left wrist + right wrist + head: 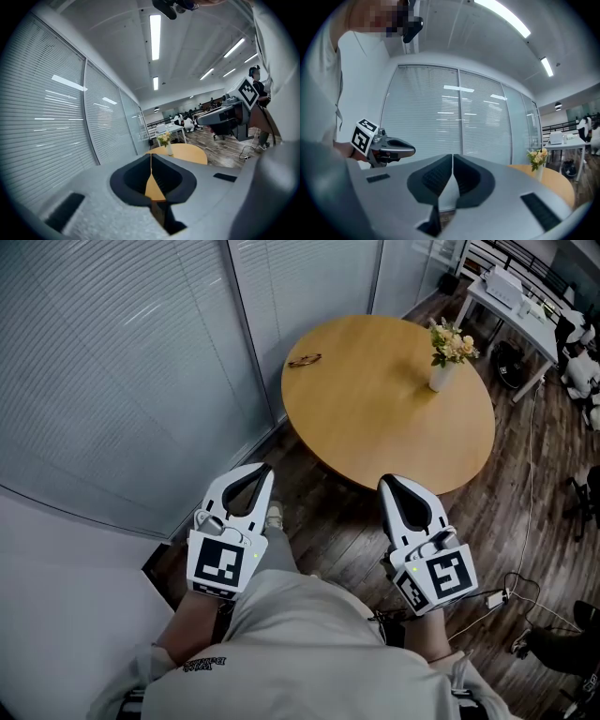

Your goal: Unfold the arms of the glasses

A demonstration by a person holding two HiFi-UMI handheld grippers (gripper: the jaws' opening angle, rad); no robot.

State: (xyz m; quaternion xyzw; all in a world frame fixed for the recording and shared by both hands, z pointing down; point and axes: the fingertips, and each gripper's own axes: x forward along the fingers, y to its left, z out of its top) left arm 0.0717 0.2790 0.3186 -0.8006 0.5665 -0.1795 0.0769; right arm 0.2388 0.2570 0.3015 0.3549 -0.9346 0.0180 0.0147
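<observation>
Round table (375, 418) stood at upper centre of the head view; glasses (305, 360) lay on its upper-left edge, flower vase (442, 362) on its upper right. Left gripper (262, 470) and right gripper (387, 483) were side by side below.

Left gripper (262, 471) closed, right gripper (387, 484) apparently closed, side by side

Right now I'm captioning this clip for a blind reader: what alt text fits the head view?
The left hand-held gripper and right hand-held gripper, both shut and empty, hover side by side short of a round wooden table. Glasses lie near its far left edge, and a vase of flowers stands toward its right.
</observation>
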